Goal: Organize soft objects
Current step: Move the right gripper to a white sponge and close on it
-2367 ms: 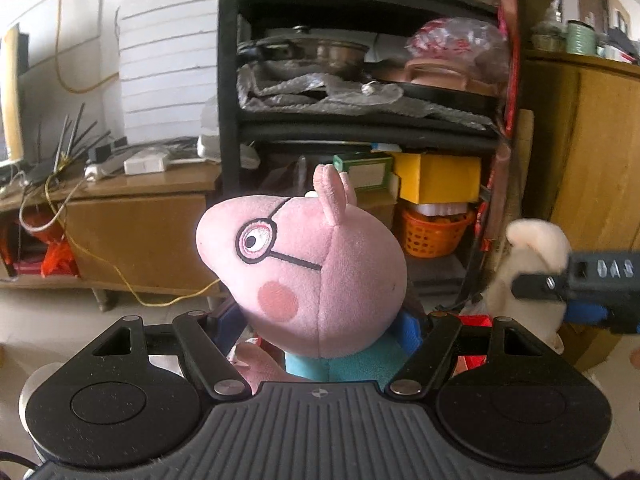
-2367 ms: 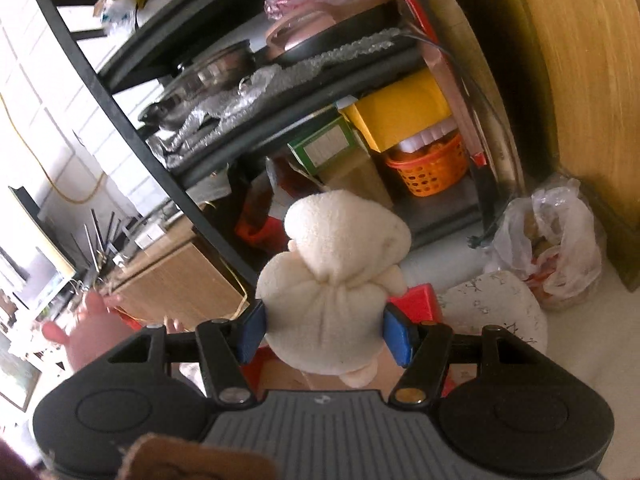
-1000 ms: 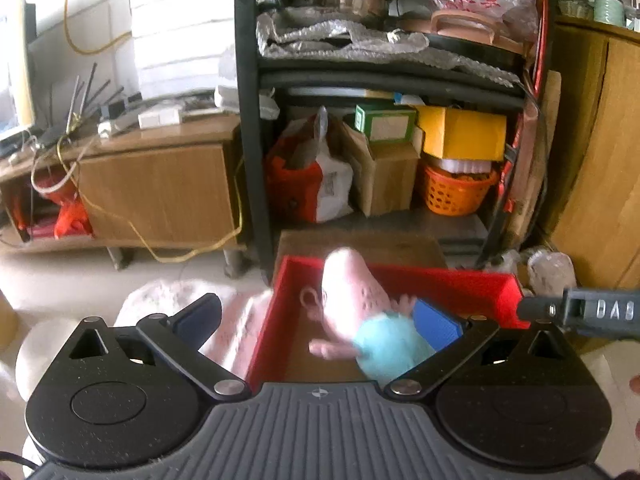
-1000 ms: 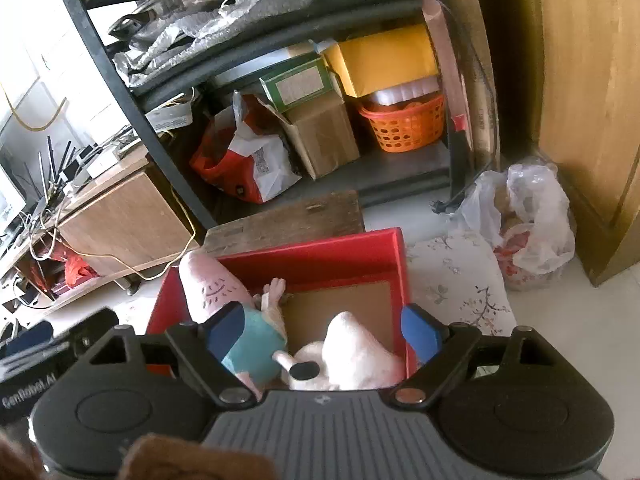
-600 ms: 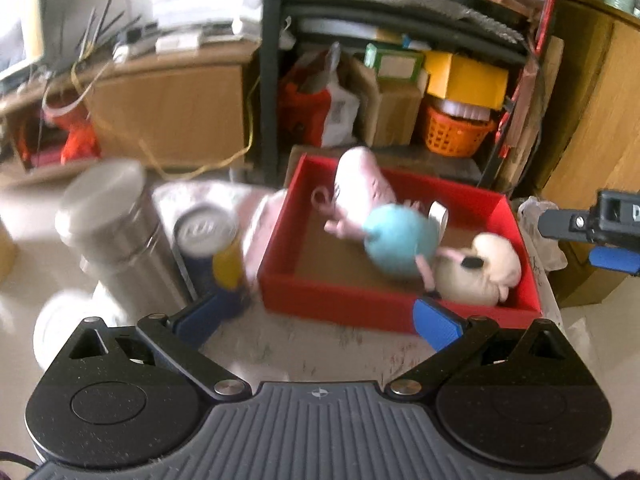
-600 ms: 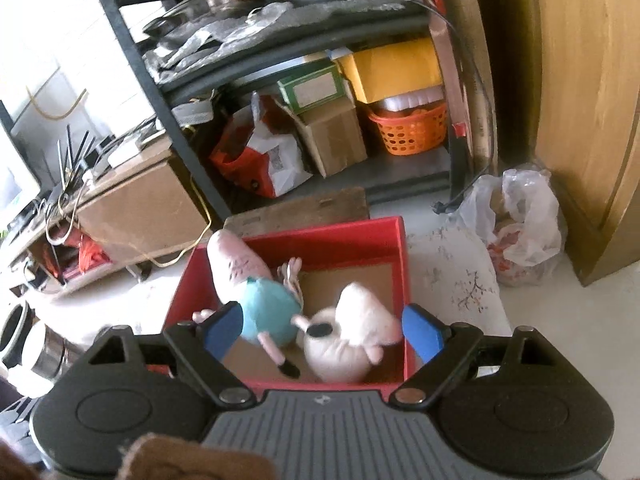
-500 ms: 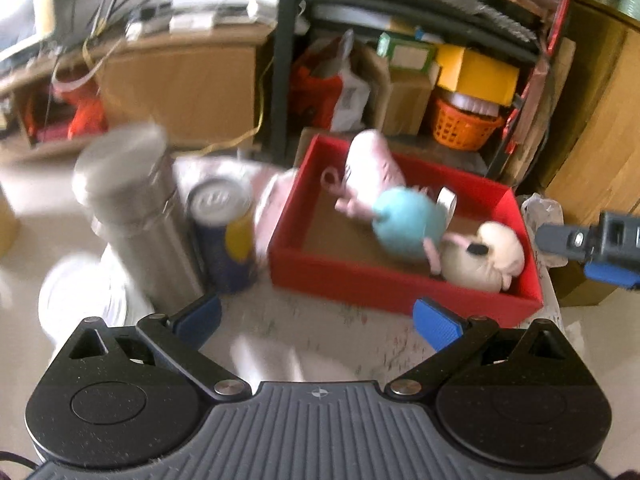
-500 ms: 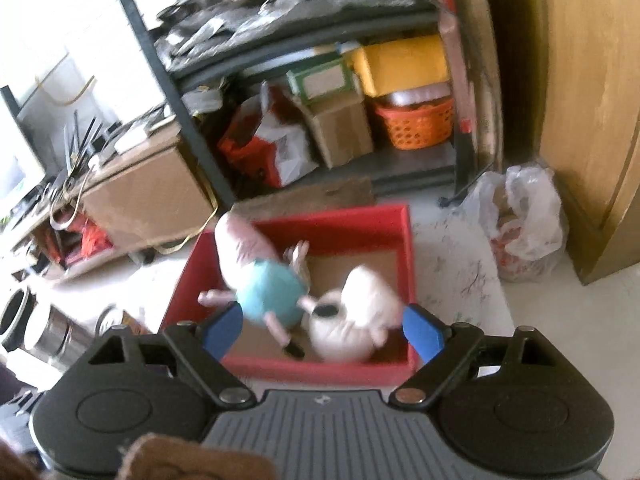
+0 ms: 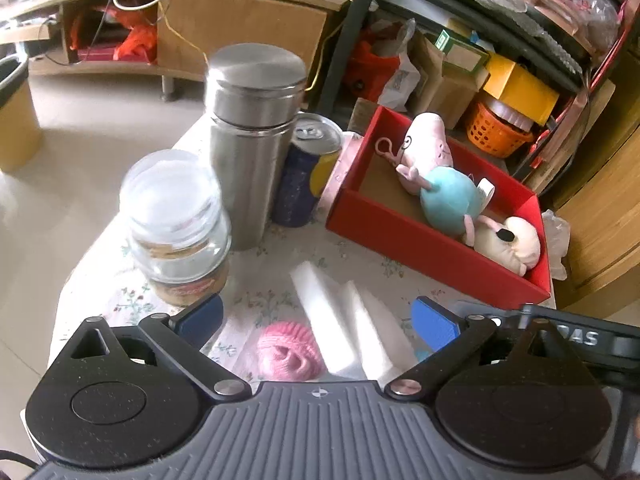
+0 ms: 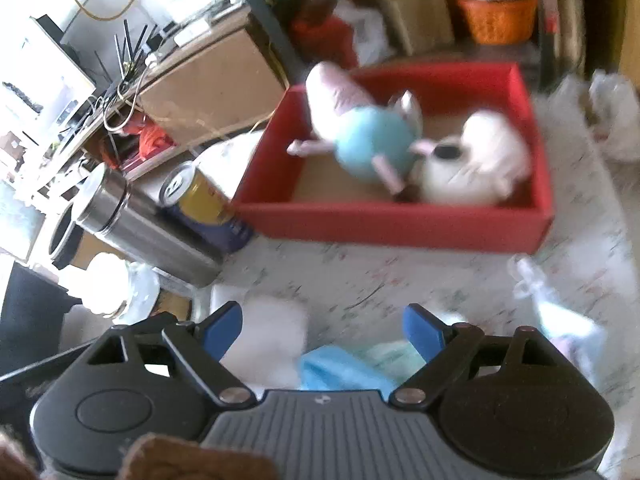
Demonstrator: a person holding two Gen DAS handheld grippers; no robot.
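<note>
Beyond both spread grippers [image 9: 316, 316], boxed plushies [image 9: 448, 196]

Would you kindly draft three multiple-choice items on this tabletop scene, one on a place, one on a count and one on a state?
1. Where does the pink pig plush in the light blue shirt lie?
A. inside the red cardboard box
B. on the floral tablecloth
C. on the dark metal shelf

2. How many soft toys are in the red box?
A. one
B. two
C. three

3. What state are the left gripper and the right gripper in?
A. both shut on toys
B. one open, one shut
C. both open and holding nothing

Answers:
1. A, since the pig lies within the box walls.
2. B, since only the pig and the cream sheep plush lie there.
3. C, since the blue fingertips stand wide apart in both wrist views, with nothing gripped between them.
</note>
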